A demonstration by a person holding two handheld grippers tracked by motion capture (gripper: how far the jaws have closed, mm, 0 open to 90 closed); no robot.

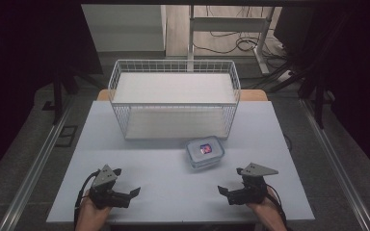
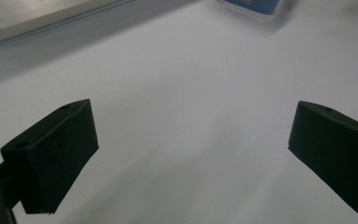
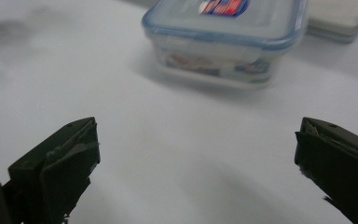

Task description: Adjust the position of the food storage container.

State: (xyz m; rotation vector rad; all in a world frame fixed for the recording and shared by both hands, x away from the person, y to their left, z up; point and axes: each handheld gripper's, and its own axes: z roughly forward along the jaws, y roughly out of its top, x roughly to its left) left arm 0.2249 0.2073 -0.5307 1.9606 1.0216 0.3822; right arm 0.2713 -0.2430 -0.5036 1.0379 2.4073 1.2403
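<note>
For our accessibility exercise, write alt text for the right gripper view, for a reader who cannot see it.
A clear plastic food box with a blue-rimmed lid and a red and blue label sits closed on a white table, ahead of the right gripper. The gripper's two black jaws stand wide apart with nothing between them. A flat pale edge shows at the upper right.

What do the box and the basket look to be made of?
The box looks like clear glossy plastic with a blue-rimmed lid: its walls are see-through. The basket appears to be white-coated metal wire, going by its thin open grid.
</note>
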